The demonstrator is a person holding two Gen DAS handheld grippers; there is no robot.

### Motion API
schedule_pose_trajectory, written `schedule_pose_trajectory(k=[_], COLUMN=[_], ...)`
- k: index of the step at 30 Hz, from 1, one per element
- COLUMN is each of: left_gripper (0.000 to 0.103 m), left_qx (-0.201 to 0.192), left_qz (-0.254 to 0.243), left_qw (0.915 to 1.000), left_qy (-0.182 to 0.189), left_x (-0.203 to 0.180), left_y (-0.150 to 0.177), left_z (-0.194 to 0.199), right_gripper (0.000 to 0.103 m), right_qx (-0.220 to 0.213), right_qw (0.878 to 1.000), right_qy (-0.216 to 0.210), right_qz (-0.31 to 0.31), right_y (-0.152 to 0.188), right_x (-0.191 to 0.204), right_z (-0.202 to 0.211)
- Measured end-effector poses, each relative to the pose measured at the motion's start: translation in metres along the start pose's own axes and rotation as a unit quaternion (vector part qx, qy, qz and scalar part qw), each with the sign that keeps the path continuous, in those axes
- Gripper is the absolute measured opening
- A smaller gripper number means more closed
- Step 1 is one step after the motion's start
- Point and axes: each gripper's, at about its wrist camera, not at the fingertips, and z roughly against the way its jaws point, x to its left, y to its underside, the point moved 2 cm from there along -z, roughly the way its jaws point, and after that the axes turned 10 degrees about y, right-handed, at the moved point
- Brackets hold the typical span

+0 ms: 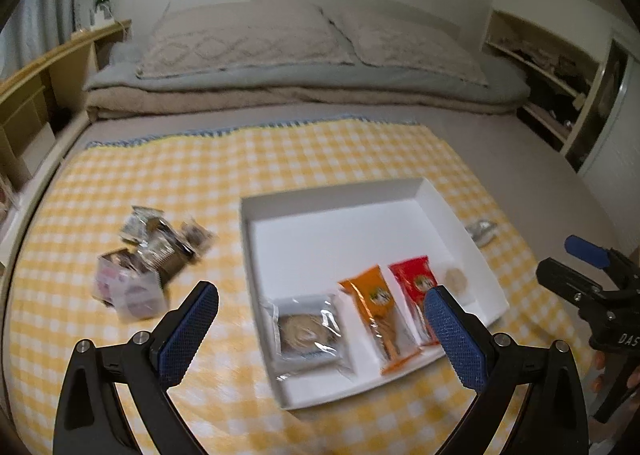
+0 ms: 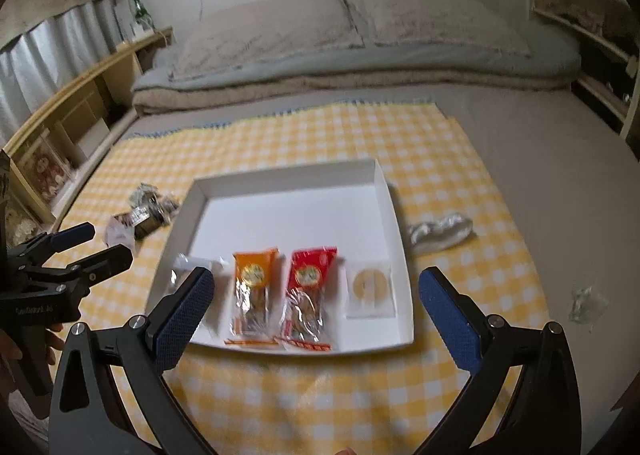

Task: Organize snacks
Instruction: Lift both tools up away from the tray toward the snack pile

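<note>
Lying left of the white tray (image 2: 394, 215): loose snack packets (image 2: 148, 207).

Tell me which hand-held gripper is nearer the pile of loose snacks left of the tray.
Left. The left hand-held gripper hangs beside the pile; the right hand-held gripper is over the tray's far side.

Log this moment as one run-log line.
left tongs: open, empty | right tongs: open, empty | white tray: four packets in near row | loose snack pile: left of tray, on checked cloth
</note>
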Motion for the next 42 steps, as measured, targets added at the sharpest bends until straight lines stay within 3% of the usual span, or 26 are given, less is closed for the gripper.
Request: schedule_pose_trajectory(k=[12,28,35,42], left_gripper=[0.103,0.103,0.103,0.103], left_qx=[-0.056,-0.093,-0.092,-0.06], left_qz=[0.027,0.09,0.116,0.135], left_qw=[0.9976,0.9864,0.9825,0.9839], left_qy=[-0.031,-0.101,-0.113,-0.1], left_x=[0.062,0.166,0.207,0.244], left_y=[-0.001,0.015,0.015,0.005], left_z=[0.064,0.135,0.129,0.083], right_gripper=[0.103,0.103,0.103,0.102], right_qx=[-0.043,-0.054,-0.044,0.044], right_qw=[0.999,0.991,0.985,0.981], right_qy=[-0.024,-0.089,-0.117,-0.158], right_qz=[0.013,0.082,0.114,0.105], right_y=[-0.028,-0.049,-0.049,-0.049], right_x=[0.05,0.175,0.229,0.273], right_z=[0.005,-0.011,-0.037,-0.093])
